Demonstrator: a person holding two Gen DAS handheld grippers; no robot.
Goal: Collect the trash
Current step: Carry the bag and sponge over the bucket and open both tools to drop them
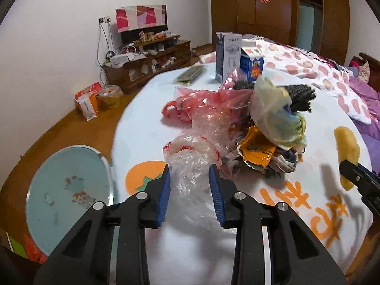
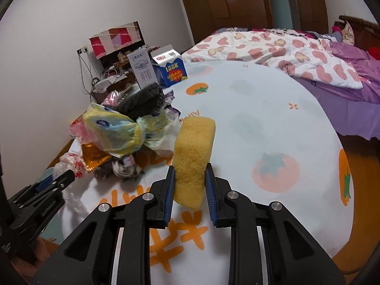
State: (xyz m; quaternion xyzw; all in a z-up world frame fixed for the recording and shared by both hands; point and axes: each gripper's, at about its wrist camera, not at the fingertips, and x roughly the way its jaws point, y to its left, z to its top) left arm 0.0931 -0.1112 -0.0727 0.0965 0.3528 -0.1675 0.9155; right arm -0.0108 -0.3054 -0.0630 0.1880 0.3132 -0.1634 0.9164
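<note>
We worked at a round table (image 2: 273, 123) draped in a fruit-print cloth, its right half bare to the rim while a trash heap (image 1: 249, 123) crowded the left, beside a bed (image 2: 308, 54). Our right gripper (image 2: 190, 185) was narrowly parted and clamped on a yellow sponge (image 2: 193, 161), held upright just beside the heap. Our left gripper (image 1: 191, 190) had its jaws partly closed around a clear plastic bag (image 1: 190, 178) near the table's edge above a pale blue bin (image 1: 68, 190).

Left tongs (image 1: 191, 185) and right tongs (image 2: 189, 185), black angular arms, blue ribbed pads, round silver screws
</note>
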